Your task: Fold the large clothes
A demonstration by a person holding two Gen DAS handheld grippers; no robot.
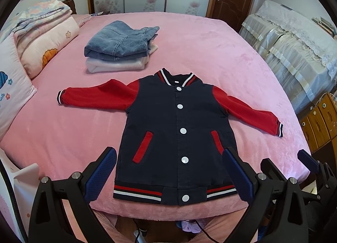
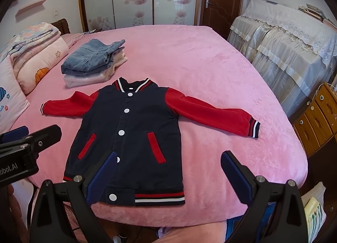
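Far left: pillows [image 1: 12, 87] and a folded quilt [image 1: 42, 32] rest against the head of the bed [image 1: 210, 43]. Just inboard, a stack of folded clothes [image 1: 120, 47], denim uppermost, sits on the pink cover.

Centre: the jacket [image 1: 177, 129] lies face up and buttoned near the bed's front edge, collar away from the viewer, striped hem toward the viewer. Both red sleeves are spread outward, the left sleeve cuff [image 1: 60, 97] and right sleeve cuff [image 1: 279, 129] well apart from the body. No fold is yet made.

The left tongs [image 1: 168, 176] hang over the hem, fingers wide apart, holding nothing. The right tongs [image 2: 168, 177] sit just beside them to the right, likewise spread and empty, above the hem's right corner and bare cover.

Judgement: the garment looks soft, light and limp, thicker at the ribbed bands; it should drape and sag when lifted, and the plush cover may drag on it. The best holds appear to be a cuff or shoulder seam for turning each sleeve inward, then the hem corners.
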